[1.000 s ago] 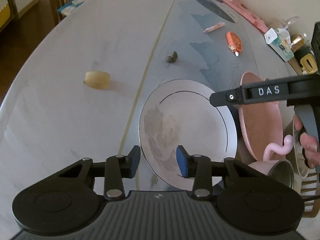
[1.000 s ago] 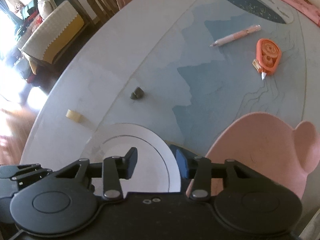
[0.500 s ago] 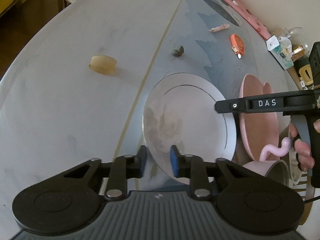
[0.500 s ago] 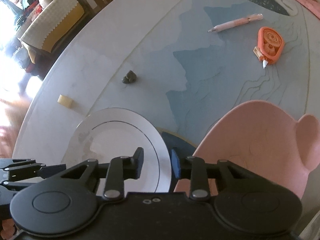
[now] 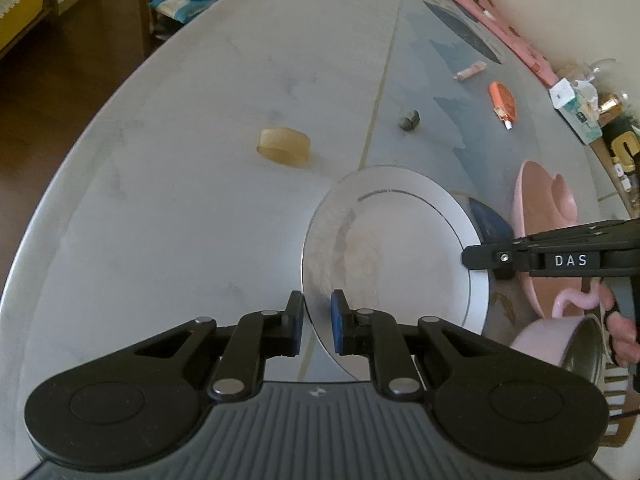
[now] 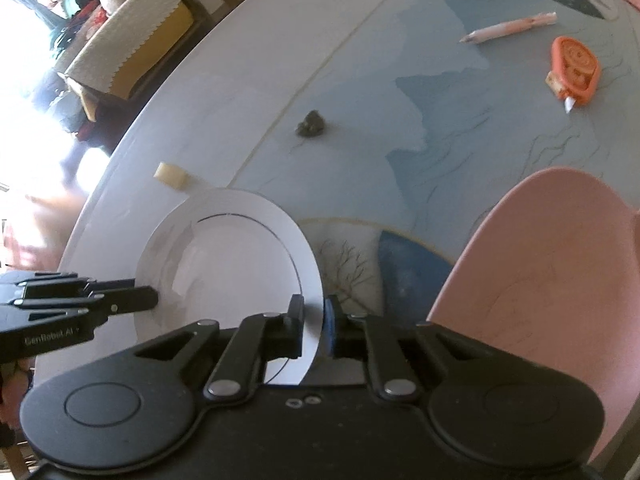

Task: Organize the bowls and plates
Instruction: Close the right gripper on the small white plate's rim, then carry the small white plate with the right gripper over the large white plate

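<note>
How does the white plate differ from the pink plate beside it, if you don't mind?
The white plate is round with a thin dark ring; the pink plate has a lobed, ear-like outline and no ring. Both grippers, jaws closing, straddle the white plate's rim on opposite sides; nothing grips the pink plate. Both sit on the table.

Since the earlier views, both the left gripper (image 5: 317, 322) and right gripper (image 6: 314, 326) have narrowed, closing onto opposite rims of the white plate (image 5: 400, 248).
</note>
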Demonstrator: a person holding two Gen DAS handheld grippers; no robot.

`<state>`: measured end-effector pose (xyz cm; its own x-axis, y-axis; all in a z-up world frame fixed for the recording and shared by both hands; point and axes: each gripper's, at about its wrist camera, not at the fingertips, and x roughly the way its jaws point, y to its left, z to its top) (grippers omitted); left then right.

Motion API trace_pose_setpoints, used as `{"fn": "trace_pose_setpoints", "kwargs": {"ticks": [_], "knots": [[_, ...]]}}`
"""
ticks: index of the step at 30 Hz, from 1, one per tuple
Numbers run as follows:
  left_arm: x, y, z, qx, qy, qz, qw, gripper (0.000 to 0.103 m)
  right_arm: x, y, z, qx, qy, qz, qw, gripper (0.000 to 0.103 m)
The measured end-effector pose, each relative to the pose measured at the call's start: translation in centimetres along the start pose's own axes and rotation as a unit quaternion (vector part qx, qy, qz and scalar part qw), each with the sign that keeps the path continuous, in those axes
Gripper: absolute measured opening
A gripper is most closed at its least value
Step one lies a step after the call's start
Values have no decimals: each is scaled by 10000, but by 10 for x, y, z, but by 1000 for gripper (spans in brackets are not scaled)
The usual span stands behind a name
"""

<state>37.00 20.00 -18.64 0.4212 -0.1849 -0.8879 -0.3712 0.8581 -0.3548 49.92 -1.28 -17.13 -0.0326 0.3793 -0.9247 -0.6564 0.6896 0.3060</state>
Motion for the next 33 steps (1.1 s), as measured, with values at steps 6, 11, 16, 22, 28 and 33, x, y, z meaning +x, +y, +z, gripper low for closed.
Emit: {"fn": "trace_pose_setpoints", "kwargs": {"ticks": [6,11,16,22,28,33], "knots": [[0,0,-1,-99,-56,18,9999,14,-5,-3,-6,81,-111,49,9999,15],[-1,-7,-3,-35,-151,212,9997,13,-4,3,-10,143,-182,-88,9997,14],[-13,-11,-5,46,-323,171,9993,13,-10,5,-15,282,-327,-130,9990,14],[-26,-10,-5,21,-442,212,9988,13,-18,12,-19,405,-412,-151,9982,13],[-42,-1,-11,-28,-503,250,9984,13,-24,32,-24,365,-421,-156,9983,12],[-60,6,-20,-51,-555,307,9980,13,-29,52,-30,320,-427,-175,9984,12]]}}
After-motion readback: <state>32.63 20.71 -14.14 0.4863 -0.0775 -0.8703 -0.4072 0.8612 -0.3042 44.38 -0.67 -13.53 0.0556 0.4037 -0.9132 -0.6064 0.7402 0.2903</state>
